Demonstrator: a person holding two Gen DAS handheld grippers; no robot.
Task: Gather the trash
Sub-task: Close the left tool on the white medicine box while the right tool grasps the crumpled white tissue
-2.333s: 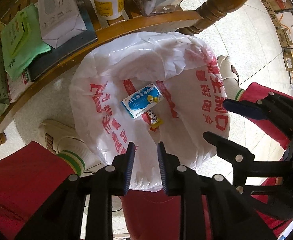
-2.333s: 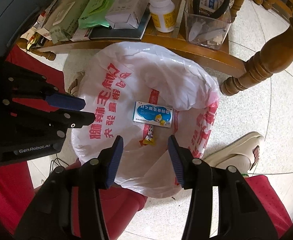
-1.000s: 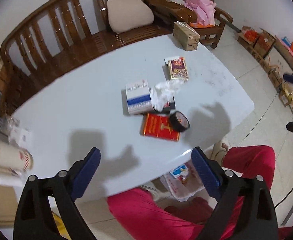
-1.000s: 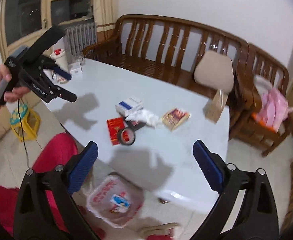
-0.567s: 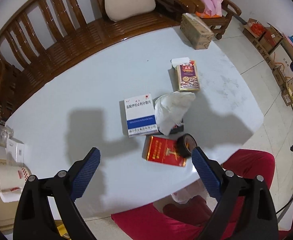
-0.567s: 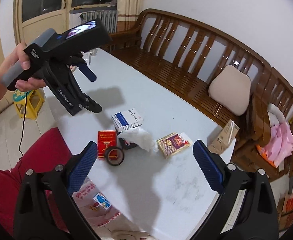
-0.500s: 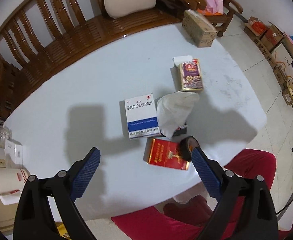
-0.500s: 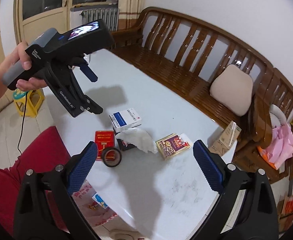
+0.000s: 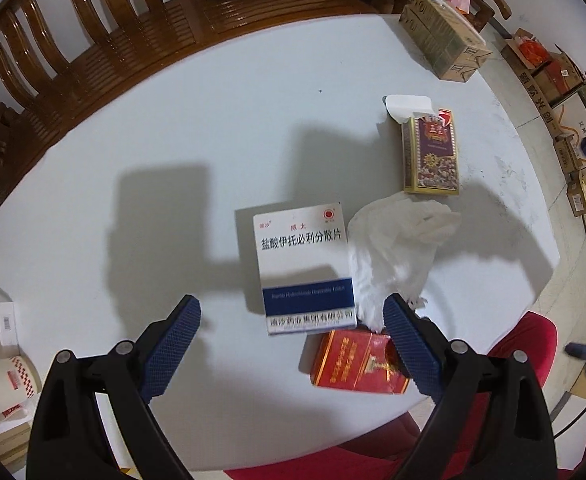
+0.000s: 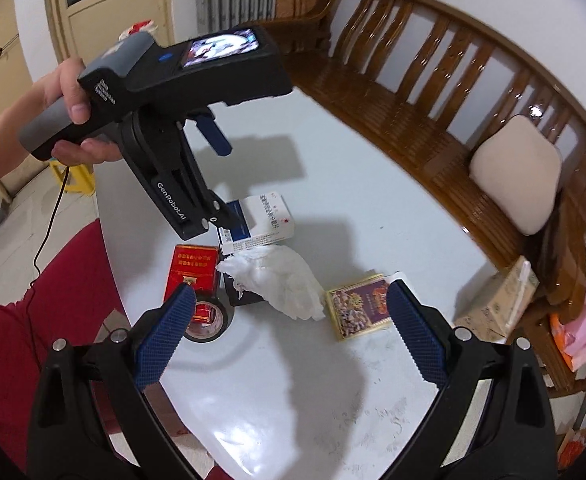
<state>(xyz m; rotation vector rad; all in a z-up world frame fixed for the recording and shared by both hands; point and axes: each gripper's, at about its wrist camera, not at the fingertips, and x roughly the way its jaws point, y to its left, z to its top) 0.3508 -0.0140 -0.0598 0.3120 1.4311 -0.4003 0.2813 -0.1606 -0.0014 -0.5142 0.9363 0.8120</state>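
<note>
Two grippers hung over the pale table (image 9: 173, 128), and both had their jaws spread wide with nothing between them. From its own camera the left gripper (image 9: 291, 338) looked almost straight down on the clutter — the white-and-blue medicine box (image 9: 303, 264) lay flat just ahead of the gap between its fingers, closer to the right-hand finger than to the other. Touching that box's right edge was the crumpled white tissue (image 9: 393, 248), draped partly over something dark, its lower end just beside the right-hand fingertip (image 9: 403, 330). The red box (image 9: 357, 364) sat at the near table edge, partly hidden behind that same finger. Further off, beyond the tissue, the purple-and-gold box (image 9: 431, 156) lay flat with its white flap open.

The right gripper (image 10: 291, 330) hovered higher and further back. Between its fingers, in its view, the tissue (image 10: 277, 280) lay slightly left of centre, the purple-and-gold box (image 10: 363, 306) toward the right finger, and a black tape roll (image 10: 209, 320) right beside the left fingertip, resting against the red box (image 10: 193, 268). A hand (image 10: 73, 120) held the left gripper's body above the medicine box (image 10: 261, 220) — one of its fingers overlapped the box in that view, and contact could not be judged.
</note>
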